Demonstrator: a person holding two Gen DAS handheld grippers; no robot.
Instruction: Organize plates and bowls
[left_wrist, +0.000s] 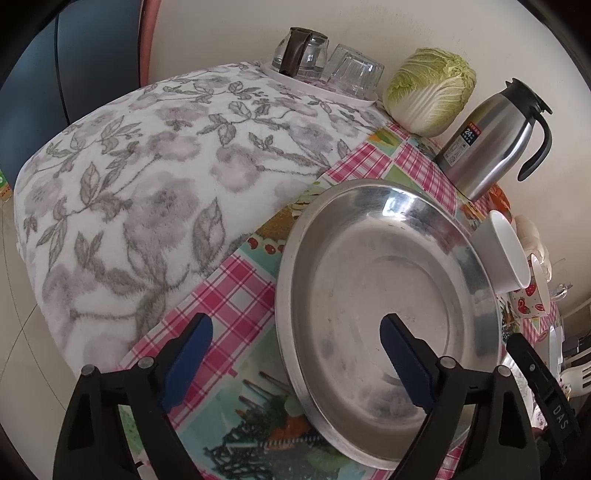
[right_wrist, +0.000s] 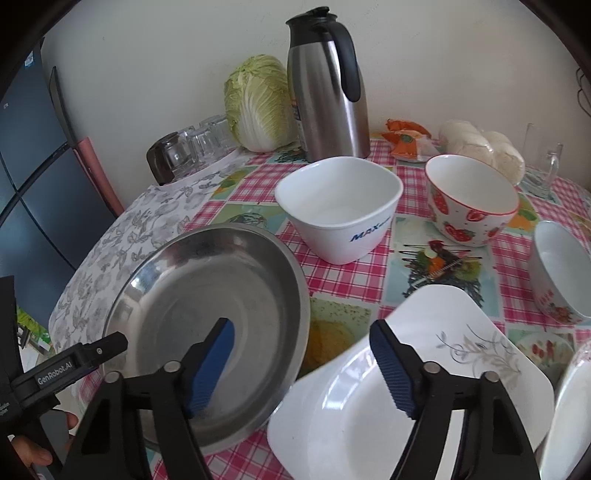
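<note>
One steel plate (right_wrist: 207, 314), one white square plate (right_wrist: 424, 369), three bowls (one (right_wrist: 340, 206) square); both grippers' fingers apart, unclamped.

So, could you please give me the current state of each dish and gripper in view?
left gripper: open, astride the metal plate's near rim
right gripper: open, holding nothing
metal plate: empty
square white plate: empty
white square bowl: upright, empty
strawberry bowl: upright
steel jug: lid on

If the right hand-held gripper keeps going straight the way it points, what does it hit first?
Probably the near corner of the white square plate, or the checked tablecloth between it and the steel plate. The right hand-held gripper straddles that gap with jaws open; depth is unclear.
</note>
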